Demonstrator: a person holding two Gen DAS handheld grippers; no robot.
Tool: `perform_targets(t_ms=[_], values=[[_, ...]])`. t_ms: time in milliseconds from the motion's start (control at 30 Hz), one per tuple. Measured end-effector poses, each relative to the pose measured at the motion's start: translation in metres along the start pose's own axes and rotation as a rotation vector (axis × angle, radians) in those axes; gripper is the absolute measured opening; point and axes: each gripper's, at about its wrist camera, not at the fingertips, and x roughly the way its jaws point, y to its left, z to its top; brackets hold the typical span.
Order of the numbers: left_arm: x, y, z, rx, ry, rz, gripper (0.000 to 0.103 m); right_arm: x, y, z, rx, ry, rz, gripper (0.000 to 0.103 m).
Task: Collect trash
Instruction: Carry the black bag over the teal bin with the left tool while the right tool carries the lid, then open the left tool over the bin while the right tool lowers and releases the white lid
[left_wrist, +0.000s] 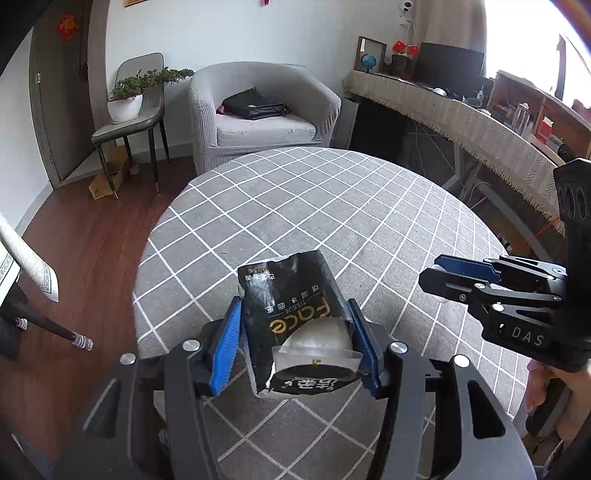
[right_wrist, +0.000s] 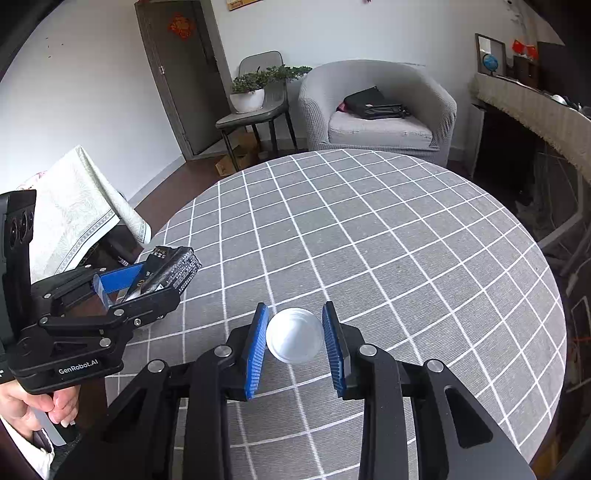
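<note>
Two pieces of trash are held above the round table with the grey, white-checked cloth, one in each gripper. A crumpled black plastic tissue wrapper with gold lettering is clamped between the blue-padded fingers of the left gripper; its long axis is seen to run forward along the fingers, with the torn end projecting past the tips. A small white round plastic cup is gripped between the fingers of the right gripper, which are closed on its sides, its round face turned towards the camera. Both items are carried near the table's near edge, the wrapper towards the left edge, the cup further in. No bin or bag is shown in either view, so the direction of the drop-off cannot be told. The grippers are held close beside each other, and the next move is judged to be a carry away from the table, with both grips kept closed.
</note>
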Motion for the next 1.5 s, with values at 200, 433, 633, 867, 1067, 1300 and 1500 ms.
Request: perform_targets(t_ms=[200, 433, 633, 867, 1067, 1300, 1500], values=[[-0.026, 0.022, -0.019, 0.009, -0.026, 0.003, 0.057, -0.002, 0.033, -0.006, -0.014, -0.013, 0.025, 0.03], [-0.048, 0.067, -0.038, -0.056, -0.036, 0.01, 0.057, 0.0, 0.078, -0.008, -0.061, -0.026, 0.067, 0.03], [-0.059, 0.101, -0.049, -0.092, -0.043, 0.048, 0.057, 0.009, 0.106, -0.009, -0.087, -0.019, 0.099, 0.03], [-0.06, 0.135, -0.07, -0.113, -0.011, 0.095, 0.057, 0.018, 0.135, -0.005, -0.12, -0.02, 0.142, 0.03], [-0.055, 0.171, -0.094, -0.136, 0.047, 0.144, 0.057, 0.032, 0.17, 0.002, -0.155, -0.015, 0.187, 0.03], [-0.039, 0.217, -0.128, -0.189, 0.152, 0.194, 0.057, 0.058, 0.21, 0.002, -0.193, 0.024, 0.224, 0.03], [-0.025, 0.239, -0.148, -0.234, 0.245, 0.197, 0.057, 0.086, 0.233, -0.007, -0.231, 0.086, 0.231, 0.03]])
